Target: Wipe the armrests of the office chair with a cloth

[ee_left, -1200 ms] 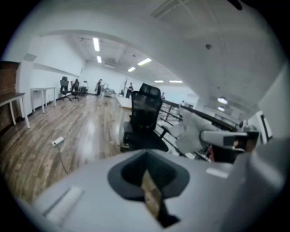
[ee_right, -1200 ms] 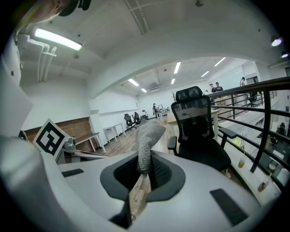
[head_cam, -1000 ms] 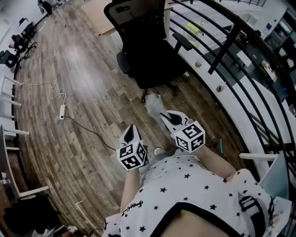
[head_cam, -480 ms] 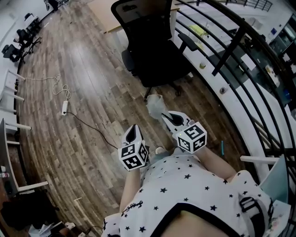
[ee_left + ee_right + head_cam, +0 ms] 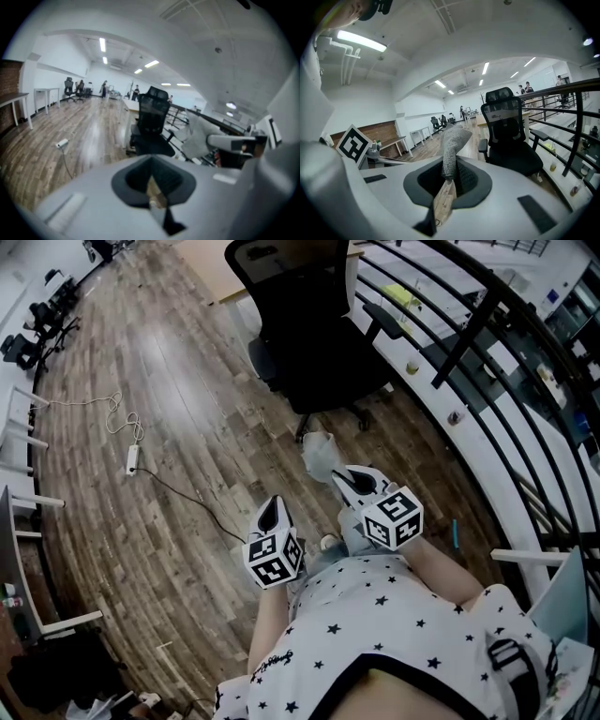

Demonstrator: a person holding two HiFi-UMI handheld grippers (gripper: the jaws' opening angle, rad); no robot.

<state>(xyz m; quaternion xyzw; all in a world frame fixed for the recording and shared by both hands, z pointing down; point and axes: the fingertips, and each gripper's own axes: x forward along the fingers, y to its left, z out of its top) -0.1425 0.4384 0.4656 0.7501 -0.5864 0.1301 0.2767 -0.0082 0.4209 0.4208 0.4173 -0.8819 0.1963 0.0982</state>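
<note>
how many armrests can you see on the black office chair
2, both in plain view on the office chair: one armrest on the side nearest the railing, the other armrest on the open-floor side.

The top edge is cutting off the office chair (image 5: 314, 343). The right gripper (image 5: 446, 182) is hiding one end of the cloth (image 5: 451, 145)

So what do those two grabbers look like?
The left hand-held gripper and right hand-held gripper are pale grey with a dark hollow round the jaws. Each carries a cube of black-and-white square markers. The person wears a white shirt with black stars.
</note>
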